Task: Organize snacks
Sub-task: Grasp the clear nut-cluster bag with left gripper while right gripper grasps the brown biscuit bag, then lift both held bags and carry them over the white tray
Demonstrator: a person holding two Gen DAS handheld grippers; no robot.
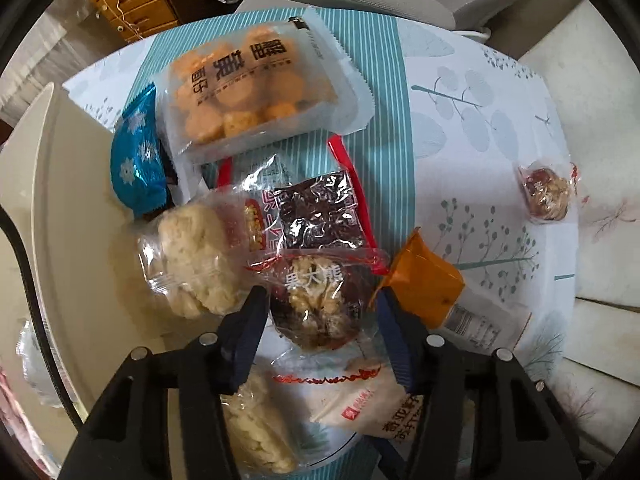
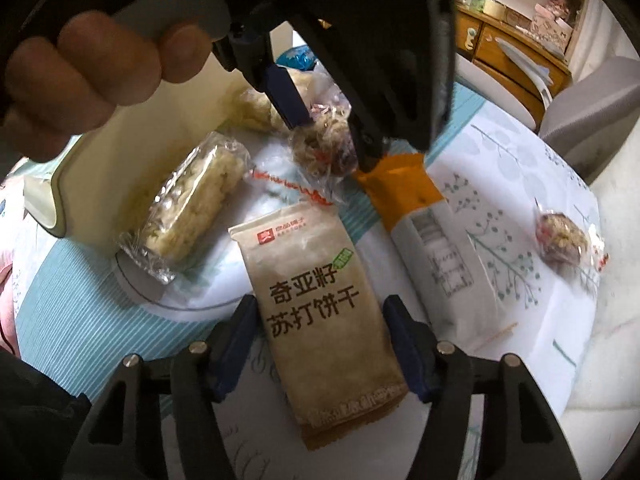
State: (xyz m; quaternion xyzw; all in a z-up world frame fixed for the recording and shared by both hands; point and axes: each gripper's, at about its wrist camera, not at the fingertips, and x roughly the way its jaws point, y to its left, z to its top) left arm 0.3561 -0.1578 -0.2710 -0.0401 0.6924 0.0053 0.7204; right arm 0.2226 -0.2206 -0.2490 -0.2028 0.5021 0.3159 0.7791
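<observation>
— Looking at your left side, what room do you have?

— Little. Your left gripper (image 1: pixel 320 308) has its jaws apart around the walnut-date packet (image 1: pixel 316 308), with a puffed rice cake (image 1: pixel 196 256) just beside one finger and the orange-ended packet (image 1: pixel 424 280) just beside the other. The cream bin (image 1: pixel 60 184) walls off the left. Open tablecloth (image 1: pixel 480 120) lies to the right, where a second date packet (image 1: pixel 546 194) sits well apart from the pile.

— And your right?

— Your right gripper (image 2: pixel 320 340) straddles the brown soda cracker packet (image 2: pixel 316 304), jaws spread and not clamping it. The wrapped rice bar (image 2: pixel 192 208) lies near on the left, against the bin (image 2: pixel 100 184). Your hand (image 2: pixel 92 80) grips the other tool's handle high at upper left, that tool pointing steeply down onto the date packet (image 2: pixel 324 148).
</observation>
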